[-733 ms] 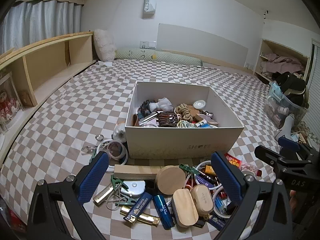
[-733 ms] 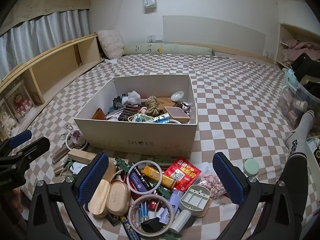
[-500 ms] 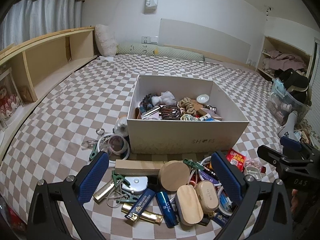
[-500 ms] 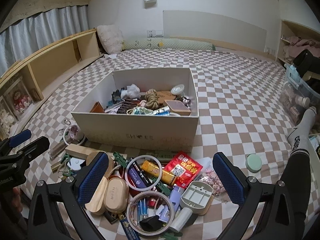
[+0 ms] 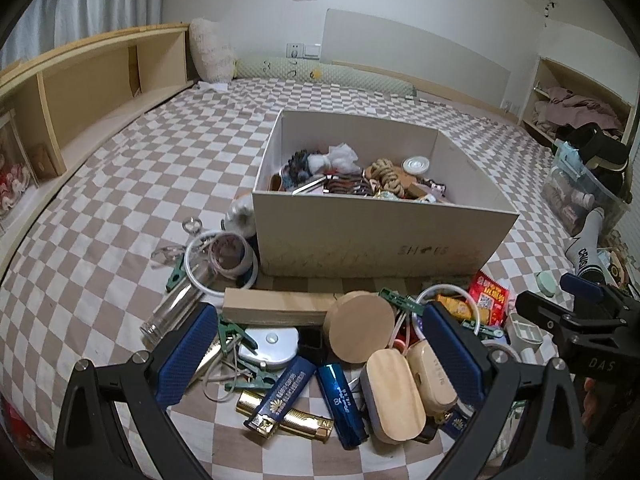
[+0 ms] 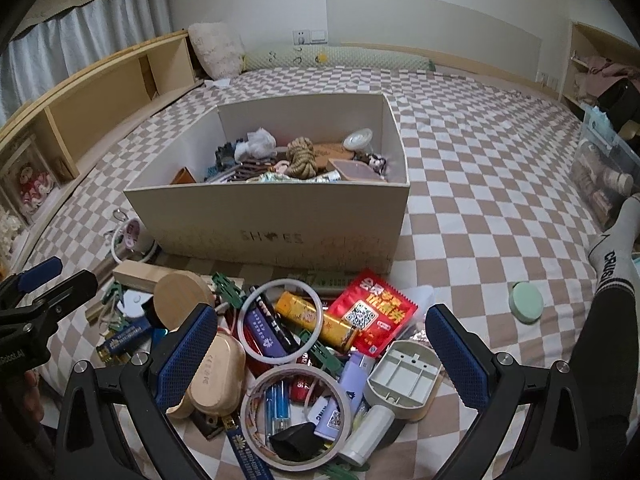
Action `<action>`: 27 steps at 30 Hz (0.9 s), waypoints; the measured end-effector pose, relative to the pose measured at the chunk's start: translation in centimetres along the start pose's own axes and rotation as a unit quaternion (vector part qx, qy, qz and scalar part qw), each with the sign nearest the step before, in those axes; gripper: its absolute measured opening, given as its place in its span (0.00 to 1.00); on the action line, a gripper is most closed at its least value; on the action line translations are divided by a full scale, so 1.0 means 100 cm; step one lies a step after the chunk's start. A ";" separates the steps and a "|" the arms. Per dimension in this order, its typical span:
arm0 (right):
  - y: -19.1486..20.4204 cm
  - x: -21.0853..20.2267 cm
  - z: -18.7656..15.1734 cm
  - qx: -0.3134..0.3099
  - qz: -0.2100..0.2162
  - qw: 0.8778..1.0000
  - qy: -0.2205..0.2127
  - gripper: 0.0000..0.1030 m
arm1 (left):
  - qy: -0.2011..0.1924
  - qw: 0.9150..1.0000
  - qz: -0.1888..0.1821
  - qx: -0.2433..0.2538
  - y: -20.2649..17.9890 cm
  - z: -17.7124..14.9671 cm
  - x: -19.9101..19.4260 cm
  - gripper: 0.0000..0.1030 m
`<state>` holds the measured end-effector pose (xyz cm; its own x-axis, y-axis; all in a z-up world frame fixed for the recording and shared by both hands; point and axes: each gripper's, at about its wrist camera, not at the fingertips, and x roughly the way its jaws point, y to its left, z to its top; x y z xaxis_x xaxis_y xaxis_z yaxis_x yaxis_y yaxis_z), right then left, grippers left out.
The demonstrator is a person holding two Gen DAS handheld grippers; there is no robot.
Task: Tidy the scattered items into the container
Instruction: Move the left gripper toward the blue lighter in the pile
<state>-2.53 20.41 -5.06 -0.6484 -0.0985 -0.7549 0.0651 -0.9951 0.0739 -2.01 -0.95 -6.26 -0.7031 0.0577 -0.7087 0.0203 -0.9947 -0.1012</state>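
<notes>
The shoe box (image 5: 384, 240) sits on the checked bedspread (image 5: 100, 216), already partly filled: a coil of rope (image 6: 302, 158), a white cap and other small things lie inside. Most of the clutter is not yet in it. Just in front of the box's near wall lies a heap: a wooden block (image 5: 276, 306), a round wooden disc (image 5: 360, 330), two oval wooden cases (image 5: 394, 394), a blue lighter (image 5: 340, 400), a gold lighter, green clips and a clear bottle (image 5: 172, 306) off to the left side. The right wrist view shows more of the same pile: a red snack packet (image 6: 374, 314), a yellow tube (image 6: 316, 320), two rolls of tape (image 6: 296, 416), a grey plastic holder (image 6: 404, 380) and a green lid (image 6: 527, 302) lying apart on the bedspread.

Over the last half second both cameras have come in lower and nearer to the heap, so the box now rises higher in each view and the items fill the lower part. That reads as an approach to pick something up (which item is not yet settled).

The left gripper (image 5: 320, 356) has its jaws spread wide above the disc and lighters, with nothing between the pads. The right gripper (image 6: 320, 356) is equally wide over the tape and packet, also empty. A person's socked leg (image 6: 612, 248) rests at the right edge.
</notes>
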 end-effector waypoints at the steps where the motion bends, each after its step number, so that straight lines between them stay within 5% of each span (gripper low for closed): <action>1: 0.000 0.002 -0.001 0.000 0.000 1.000 0.003 1.00 | 0.003 1.000 -0.001 0.000 0.000 -0.001 0.002 1.00; 27: -0.016 0.043 -0.021 0.005 0.009 0.998 0.067 1.00 | 0.080 0.997 -0.006 -0.003 0.013 -0.029 0.048 1.00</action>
<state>-3.84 21.55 -9.74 -0.5401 -0.1152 -0.8337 0.0666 -0.9933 0.0941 -3.28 -1.74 -11.88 -0.5803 0.0823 -0.8103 0.0178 -0.9934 -0.1136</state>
